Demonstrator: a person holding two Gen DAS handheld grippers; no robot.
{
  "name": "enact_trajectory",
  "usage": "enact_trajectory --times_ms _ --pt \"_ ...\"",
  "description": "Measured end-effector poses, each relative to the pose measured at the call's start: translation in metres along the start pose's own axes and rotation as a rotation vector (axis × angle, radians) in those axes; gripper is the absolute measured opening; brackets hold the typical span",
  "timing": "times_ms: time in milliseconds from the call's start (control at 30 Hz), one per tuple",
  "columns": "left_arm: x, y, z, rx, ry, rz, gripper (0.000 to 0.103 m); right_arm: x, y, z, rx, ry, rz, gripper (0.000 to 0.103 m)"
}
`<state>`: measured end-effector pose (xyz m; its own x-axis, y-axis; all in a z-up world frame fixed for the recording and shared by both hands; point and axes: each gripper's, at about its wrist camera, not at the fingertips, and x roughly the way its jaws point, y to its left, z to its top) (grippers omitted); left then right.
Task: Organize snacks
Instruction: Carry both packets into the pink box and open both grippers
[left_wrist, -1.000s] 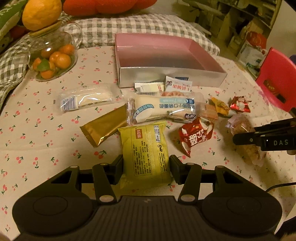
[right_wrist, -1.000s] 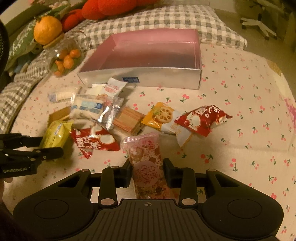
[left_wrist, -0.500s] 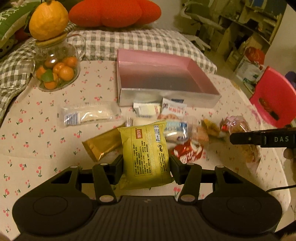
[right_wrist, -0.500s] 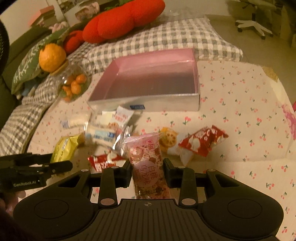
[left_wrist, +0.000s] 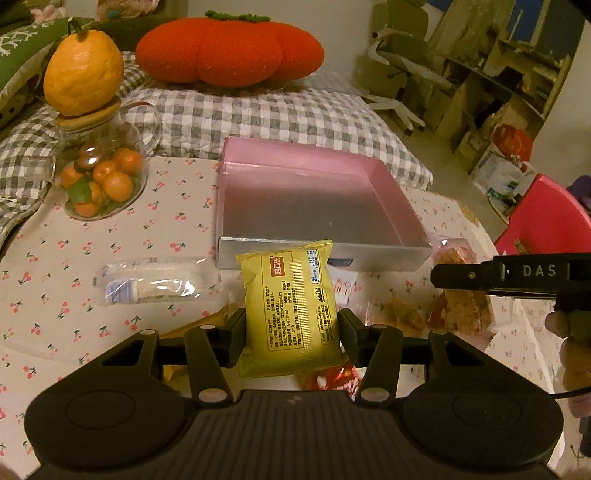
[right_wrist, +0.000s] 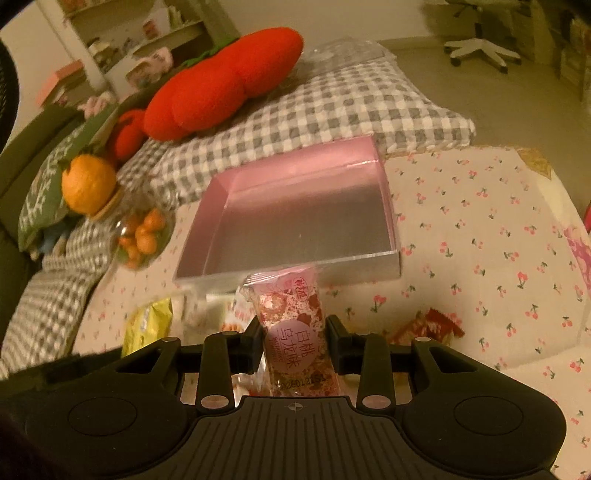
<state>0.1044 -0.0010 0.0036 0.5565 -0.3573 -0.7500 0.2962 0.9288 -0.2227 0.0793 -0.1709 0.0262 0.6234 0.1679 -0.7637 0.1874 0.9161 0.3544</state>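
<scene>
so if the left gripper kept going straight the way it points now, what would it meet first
Probably the silver front wall of the shallow pink-lined box, just beyond the yellow snack packet the left gripper holds. Depth is unclear, so it could clear the wall and reach the box floor instead.

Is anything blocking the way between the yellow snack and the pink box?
Nothing visible does. The left tool holds the yellow snack packet lifted in front of the pink box, whose top is open and whose inside looks empty. Only the box's low front wall lies between them.
</scene>
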Motion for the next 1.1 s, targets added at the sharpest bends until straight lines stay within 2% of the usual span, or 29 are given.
enact_trajectory --times_ms 333,533,867,1100 --pt "0.016 -0.003 0.019 -0.043 -0.053 0.009 0.049 0.013 -0.002 0.024 0.117 -0.076 0.029 0.034" --pt "0.03 -0.006 0.03 -0.01 -0.113 0.058 0.049 0.025 -0.008 0.037 0.155 -0.109 0.029 0.034" --pt "0.064 -0.01 0.048 0.081 -0.159 0.14 0.049 0.051 -0.028 0.072 0.157 -0.22 0.022 0.034" --pt "0.084 -0.011 0.043 0.113 -0.133 0.172 0.049 0.079 -0.034 0.073 0.106 -0.217 0.007 0.034"
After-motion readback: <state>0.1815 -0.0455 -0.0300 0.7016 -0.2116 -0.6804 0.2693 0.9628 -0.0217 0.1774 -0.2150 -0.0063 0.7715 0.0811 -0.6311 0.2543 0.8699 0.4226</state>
